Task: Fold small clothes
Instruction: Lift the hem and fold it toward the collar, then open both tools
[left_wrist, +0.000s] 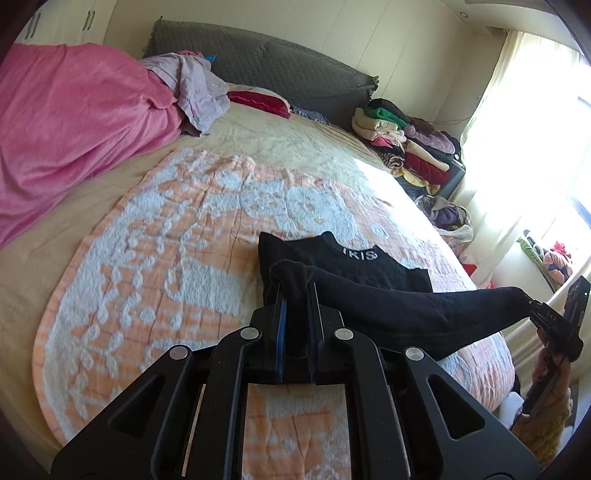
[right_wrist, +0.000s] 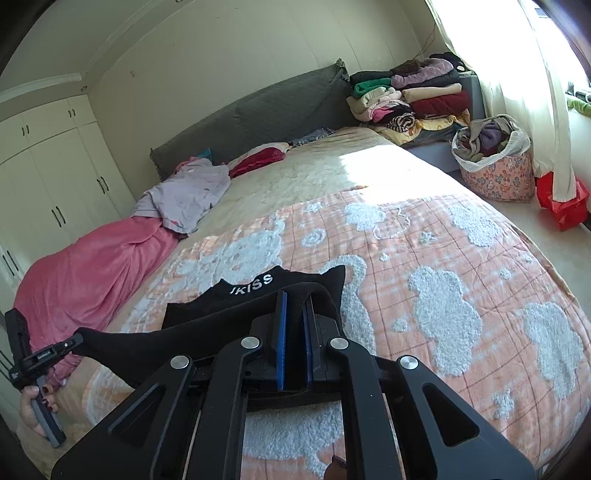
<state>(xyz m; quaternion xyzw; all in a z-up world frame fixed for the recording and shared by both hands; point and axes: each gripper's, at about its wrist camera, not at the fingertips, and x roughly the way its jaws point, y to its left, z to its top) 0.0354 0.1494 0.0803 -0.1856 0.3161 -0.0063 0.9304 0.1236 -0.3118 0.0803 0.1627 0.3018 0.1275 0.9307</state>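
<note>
A small black garment (left_wrist: 369, 269) with white waistband lettering lies on the orange-and-white blanket (left_wrist: 166, 258). Its near edge is lifted and stretched taut between both grippers. My left gripper (left_wrist: 295, 291) is shut on the left corner of the cloth. My right gripper (right_wrist: 293, 306) is shut on the other corner; it also shows at the right of the left wrist view (left_wrist: 535, 306). In the right wrist view the garment (right_wrist: 258, 295) hangs from the blue pads (right_wrist: 281, 332), and the left gripper (right_wrist: 70, 341) pinches its far end.
A pink blanket (left_wrist: 66, 122) and lilac clothes (left_wrist: 195, 85) lie at the bed's left. Stacked folded clothes (right_wrist: 413, 96) sit by the grey headboard (left_wrist: 258, 62). A flowered basket of laundry (right_wrist: 495, 162) and a red bag (right_wrist: 561, 199) stand on the floor near the curtained window.
</note>
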